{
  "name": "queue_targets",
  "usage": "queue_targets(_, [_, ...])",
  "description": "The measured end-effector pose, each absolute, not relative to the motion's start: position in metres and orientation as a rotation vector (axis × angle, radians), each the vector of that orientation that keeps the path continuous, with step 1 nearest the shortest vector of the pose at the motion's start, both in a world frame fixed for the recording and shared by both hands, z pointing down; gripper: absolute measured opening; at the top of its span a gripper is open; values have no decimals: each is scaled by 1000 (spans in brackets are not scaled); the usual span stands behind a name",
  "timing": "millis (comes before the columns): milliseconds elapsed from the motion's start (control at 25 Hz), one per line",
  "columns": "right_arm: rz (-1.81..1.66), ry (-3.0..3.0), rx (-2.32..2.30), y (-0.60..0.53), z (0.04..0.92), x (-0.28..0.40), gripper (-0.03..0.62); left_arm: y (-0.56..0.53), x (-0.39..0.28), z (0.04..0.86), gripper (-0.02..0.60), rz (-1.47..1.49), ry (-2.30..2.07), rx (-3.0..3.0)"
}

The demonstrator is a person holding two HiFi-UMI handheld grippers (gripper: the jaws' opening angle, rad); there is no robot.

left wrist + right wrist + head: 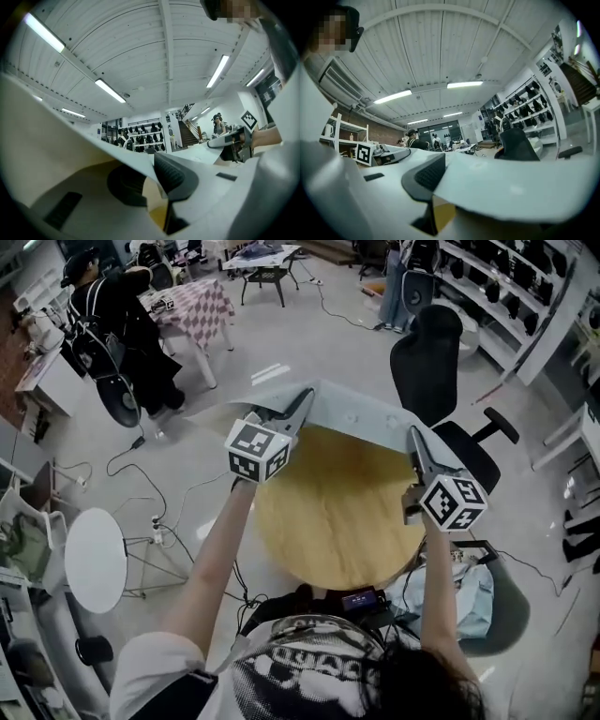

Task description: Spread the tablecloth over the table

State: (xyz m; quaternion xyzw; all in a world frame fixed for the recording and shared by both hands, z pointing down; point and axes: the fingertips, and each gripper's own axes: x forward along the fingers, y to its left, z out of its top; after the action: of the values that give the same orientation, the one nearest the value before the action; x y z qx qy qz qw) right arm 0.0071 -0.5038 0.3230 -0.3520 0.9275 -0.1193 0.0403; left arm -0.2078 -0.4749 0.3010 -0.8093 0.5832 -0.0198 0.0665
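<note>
A pale grey tablecloth [361, 415] hangs stretched between my two grippers above the far edge of the round wooden table [337, 517]. My left gripper [305, 399] is shut on the cloth's left corner, and my right gripper [413, 435] is shut on its right corner. In the left gripper view the tablecloth [70, 154] drapes over the left gripper [157, 174], with one black pad [174, 177] showing and the right gripper [232, 140] across from it. In the right gripper view the tablecloth [511, 187] runs out of the right gripper [435, 188]. Most of the tabletop is bare.
A black office chair [433, 357] stands just beyond the table on the right. A small white round table [94, 559] is at the left, with cables on the floor. A checkered table [199, 310] and a person in black [127, 324] are farther back. A bag [466, 601] lies near right.
</note>
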Motion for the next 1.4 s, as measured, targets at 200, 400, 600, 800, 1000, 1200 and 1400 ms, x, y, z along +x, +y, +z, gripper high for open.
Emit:
queue_targets(200, [-481, 2773, -1134, -454, 345, 18, 64, -432, -201, 316, 49, -41, 1709, -2518])
queue_targets(400, [-551, 2724, -1187, -417, 363, 30, 64, -402, -191, 332, 48, 3, 1683, -2586])
queue_targets(600, [-559, 2704, -1236, -389, 372, 39, 63, -381, -185, 348, 48, 44, 1678, -2652])
queue_targets(800, [-598, 2717, -1260, -365, 387, 44, 63, -361, -182, 374, 48, 106, 1739, -2718])
queue_targets(1000, [-719, 2704, -1219, -344, 410, 45, 61, -338, -182, 397, 47, 128, 1806, -2773])
queue_targets(1200, [-893, 2684, -1180, -322, 440, 51, 61, -311, -179, 429, 48, 173, 1940, -2846])
queue_targets(1400, [-1007, 2679, -1156, -295, 471, 65, 60, -279, -168, 465, 54, 247, 2072, -2916])
